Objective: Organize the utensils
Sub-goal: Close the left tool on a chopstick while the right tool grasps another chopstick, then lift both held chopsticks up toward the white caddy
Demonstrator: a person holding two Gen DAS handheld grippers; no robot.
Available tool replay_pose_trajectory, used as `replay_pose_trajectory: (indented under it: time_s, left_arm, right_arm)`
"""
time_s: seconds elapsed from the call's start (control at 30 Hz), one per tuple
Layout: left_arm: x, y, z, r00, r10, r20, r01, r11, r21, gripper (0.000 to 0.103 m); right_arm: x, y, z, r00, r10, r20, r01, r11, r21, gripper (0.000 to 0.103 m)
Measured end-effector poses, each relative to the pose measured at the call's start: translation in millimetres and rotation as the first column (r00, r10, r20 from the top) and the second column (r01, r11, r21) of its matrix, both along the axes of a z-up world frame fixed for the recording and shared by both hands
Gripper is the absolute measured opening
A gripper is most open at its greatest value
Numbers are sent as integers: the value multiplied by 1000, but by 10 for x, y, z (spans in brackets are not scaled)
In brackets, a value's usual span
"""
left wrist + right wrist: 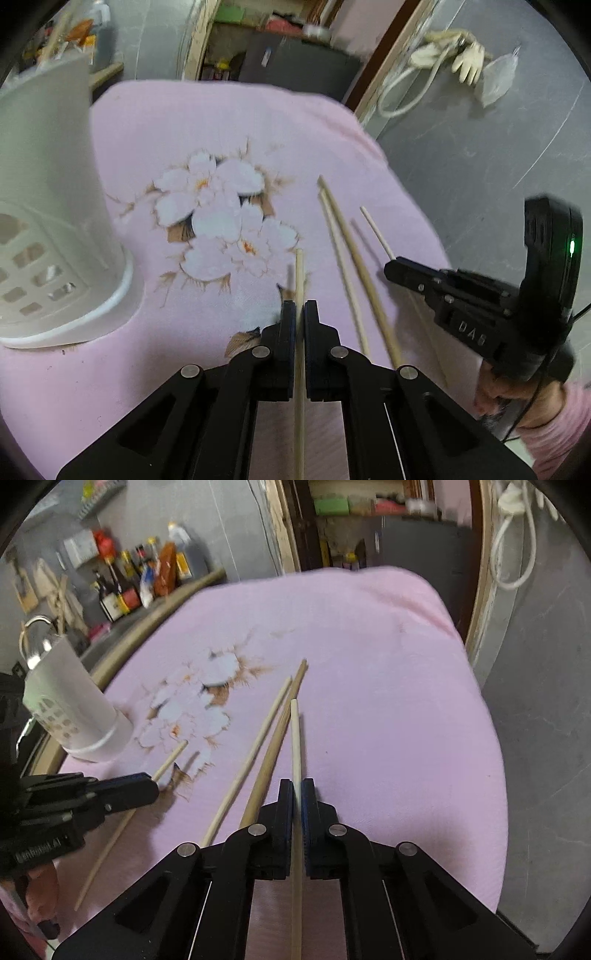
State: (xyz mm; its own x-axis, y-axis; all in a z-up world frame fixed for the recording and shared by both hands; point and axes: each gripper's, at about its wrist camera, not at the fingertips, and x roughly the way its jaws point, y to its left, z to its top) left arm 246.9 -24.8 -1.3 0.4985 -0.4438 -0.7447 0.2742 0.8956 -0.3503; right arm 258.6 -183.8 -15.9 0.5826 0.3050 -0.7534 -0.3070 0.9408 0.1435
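left claw (pixel 299 314): grips chopstick (pixel 299 273) | right claw (pixel 297 794): grips pale chopstick (pixel 295 734)

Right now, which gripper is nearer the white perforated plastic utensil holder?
Left. The left gripper sits just beside the white perforated plastic utensil holder; the right gripper is farther, beyond the loose wooden chopsticks.

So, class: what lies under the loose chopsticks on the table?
A pink cloth with a printed flower pattern lies under the two loose chopsticks. The table beneath the cloth is covered, so its surface cannot be seen.
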Motion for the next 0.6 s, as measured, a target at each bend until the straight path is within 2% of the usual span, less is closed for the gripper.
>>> replay_pose_trajectory:
  time_s: [0.17,0.27,0.33,0.47,0.6]
  left_arm:
    - [-154,19,218,986,50,161,-44,998,-41,2]
    - [-290,33,354,954,77,289,-61,996,-62,2]
    - [-386,31,442,923,97,373,-74,994,-74,2]
    - [-560,73,637,847,147,510,-99,988,-120,2]
    - [-736,212,885,753,210,624,-131,976,-171,2]
  right_arm:
    - [-261,71,205,981,7,194,-9,1000,10,3]
    - [-496,149,354,932,10,363,-13,1000,8,3]
    - [-598,187,435,899,6,439,-14,1000,15,3]
    - [-802,313,624,794,-6,608,-17,999,32,3]
    - [-898,471,817,699,-15,715,-42,997,63,3]
